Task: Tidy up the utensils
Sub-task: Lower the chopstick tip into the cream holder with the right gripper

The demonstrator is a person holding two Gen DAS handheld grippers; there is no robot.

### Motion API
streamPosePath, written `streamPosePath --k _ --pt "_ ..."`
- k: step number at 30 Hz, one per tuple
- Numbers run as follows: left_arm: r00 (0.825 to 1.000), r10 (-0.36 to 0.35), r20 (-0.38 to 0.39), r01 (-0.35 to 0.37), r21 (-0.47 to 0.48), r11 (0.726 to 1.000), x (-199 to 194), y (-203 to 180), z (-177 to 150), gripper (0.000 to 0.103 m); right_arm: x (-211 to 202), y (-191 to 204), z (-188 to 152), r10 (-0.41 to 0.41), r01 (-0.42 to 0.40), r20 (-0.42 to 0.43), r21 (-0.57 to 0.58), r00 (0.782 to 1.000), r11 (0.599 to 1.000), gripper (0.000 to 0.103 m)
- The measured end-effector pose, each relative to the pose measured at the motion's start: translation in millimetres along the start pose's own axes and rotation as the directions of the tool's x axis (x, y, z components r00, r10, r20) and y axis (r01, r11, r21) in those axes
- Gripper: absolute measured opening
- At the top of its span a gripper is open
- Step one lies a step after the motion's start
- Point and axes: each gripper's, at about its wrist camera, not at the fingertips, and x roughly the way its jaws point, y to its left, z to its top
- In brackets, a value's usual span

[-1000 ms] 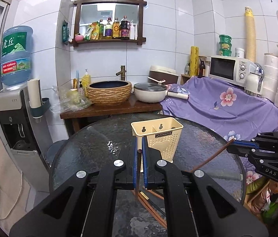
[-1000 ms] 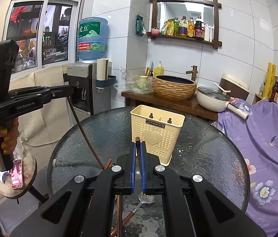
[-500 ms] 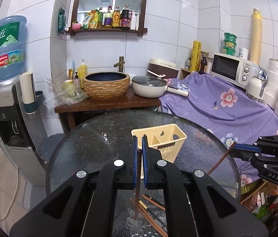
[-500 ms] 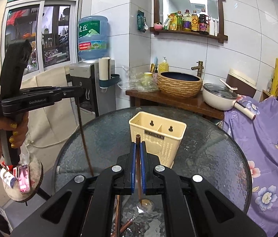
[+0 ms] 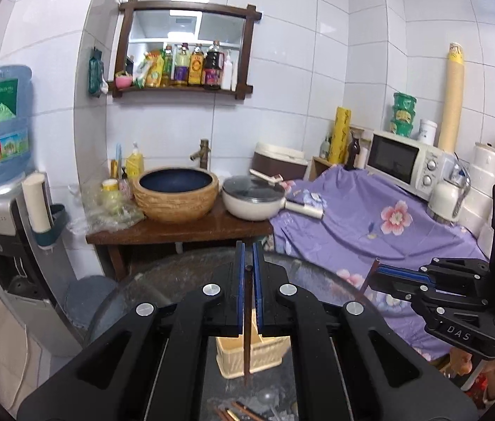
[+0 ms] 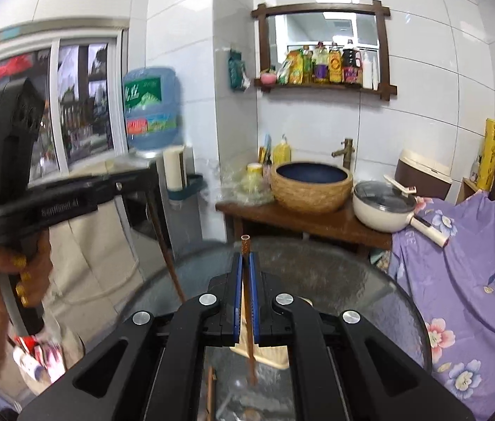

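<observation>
Landmark: cream utensil basket (image 5: 252, 358) on the round glass worktop (image 5: 163, 280).

Left gripper (image 5: 248, 263): fingers closed on a dark brown chopstick (image 5: 247, 336). The stick hangs down between the blue pads, its lower end in front of the basket's near wall; whether it is above or inside the basket cannot be told. Most of the basket is hidden behind the black gripper body; only its lower wall shows.

Right gripper (image 6: 244, 263): fingers closed on a lighter brown utensil handle (image 6: 249, 336), patterned top end sticking up just past the fingertips, lower end hanging over the glass beside the basket (image 6: 272, 354). Here only a corner of the basket shows under the gripper body. What head the handle carries is not visible.

Loose utensils (image 5: 237, 412) lie on the glass on the near side of the basket, cut off by the frame edge; sticks and a spoon bowl, count unclear.

Cross-views: the left view shows the right gripper to the right of the basket with a stick end poking up. The right view shows the left gripper (image 6: 151, 184) to the left of the basket, blurred, held by a hand (image 6: 5, 280), its chopstick slanting down toward the worktop.

Beyond the basket: wooden stand with a woven-sided basin (image 5: 175, 193) and a lidded white pan (image 5: 254, 200).
</observation>
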Motion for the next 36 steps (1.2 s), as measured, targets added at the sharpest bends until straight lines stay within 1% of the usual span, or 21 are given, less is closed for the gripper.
streamPosePath --k 3,5,8,10,12,15,16,17,18,19,21,22,24,26,27,28,30,33,34,36 --pt "0.999 0.032 0.035 -0.032 -0.001 0.999 7.1 -2.7 24.5 0.005 6.2 -6.2 27.8 -0.045 0.045 0.035 -0.006 0.998 0.999 0.004" --pt "0.996 0.068 0.06 -0.069 0.006 0.998 15.7 -4.7 36.3 0.005 15.8 -11.7 37.0 -0.043 0.042 0.036 0.01 0.998 0.999 0.004" --pt "0.993 0.09 0.07 -0.09 -0.005 0.996 34.2 -3.8 44.8 0.005 33.6 -16.2 40.2 -0.078 0.078 0.033 0.002 0.996 0.997 0.004" --pt "0.991 0.104 0.08 -0.105 0.0 0.995 46.8 -6.4 46.3 0.005 46.1 -21.6 37.2 -0.08 0.08 0.015 0.015 0.997 0.997 0.004" --pt "0.992 0.102 0.078 -0.102 -0.01 0.995 57.4 -6.2 46.1 0.005 58.9 -28.5 30.6 -0.083 0.084 -0.006 0.032 0.996 0.996 0.004" --pt "0.993 0.11 0.042 -0.109 -0.016 0.994 79.5 -3.4 36.1 0.005 75.1 -36.3 17.2 -0.094 0.096 -0.037 0.046 0.995 0.994 0.004" --pt "0.993 0.112 0.048 -0.112 -0.013 0.994 82.4 -3.3 31.6 0.005 79.7 -38.4 12.6 -0.093 0.096 -0.05 0.051 0.994 0.994 0.004" --pt "0.989 0.128 0.078 -0.128 0.002 0.992 83.3 -4.3 26.7 0.005 84.6 -41.1 6.5 -0.095 0.099 -0.061 0.057 0.994 0.994 0.004" --pt "0.987 0.132 0.092 -0.134 0.015 0.991 83.7 -5.5 25.0 0.005 88.4 -42.0 1.9 -0.096 0.1 -0.072 0.057 0.993 0.993 0.004" --pt "0.987 0.128 0.094 -0.13 0.014 0.991 84.4 -4.9 22.0 0.005 92.1 -43.3 -2.3 -0.097 0.102 -0.081 0.056 0.992 0.993 0.004" --pt "0.99 0.125 0.06 -0.124 -0.015 0.992 86.9 -1.7 19.5 0.005 98.1 -45.2 -10.0 -0.113 0.118 -0.091 0.05 0.989 0.992 0.004" --pt "0.991 0.119 0.052 -0.118 -0.02 0.993 87.1 -0.9 18.7 0.005 99.6 -46.7 -12.2 -0.109 0.114 -0.093 0.057 0.99 0.992 0.004" --pt "0.99 0.13 0.056 -0.131 0.006 0.991 86.3 -3.7 17.2 0.005 100.7 -50.0 -16.5 -0.1 0.107 -0.091 0.076 0.991 0.991 0.002" --pt "0.994 0.103 0.045 -0.102 -0.012 0.995 84.5 -2.6 14.3 0.005 102.8 -51.3 -21.4 -0.09 0.099 -0.105 0.084 0.99 0.991 0.001" --pt "0.995 0.091 0.03 -0.09 -0.033 0.995 83.6 -1.1 12.0 0.005 103.4 -51.6 -22.7 -0.093 0.103 -0.107 0.087 0.99 0.991 0.001" --pt "0.996 0.089 0.032 -0.087 -0.04 0.995 81.4 -0.9 10.7 0.005 102.5 -51.2 -25.3 -0.1 0.109 -0.103 0.084 0.99 0.991 0.001" --pt "0.997 0.07 0.034 -0.069 -0.035 0.997 78.7 -2.2 7.8 0.005 101.3 -49.9 -29.4 -0.098 0.106 -0.102 0.077 0.99 0.991 0.001" --pt "0.997 0.07 0.014 -0.07 -0.023 0.997 80.1 -5.5 2.8 0.005 102.2 -49.2 -36.8 -0.097 0.106 -0.118 0.077 0.988 0.991 0.001" --pt "0.997 0.071 0.001 -0.071 -0.026 0.997 81.8 -5.5 -0.9 0.005 103.5 -47.9 -42.0 -0.094 0.104 -0.125 0.075 0.988 0.992 0.001" --pt "0.999 0.046 -0.025 -0.047 -0.042 0.998 84.6 -4.6 -8.3 0.005 109.5 -45.0 -52.0 -0.094 0.103 -0.149 0.057 0.984 0.993 0.001"
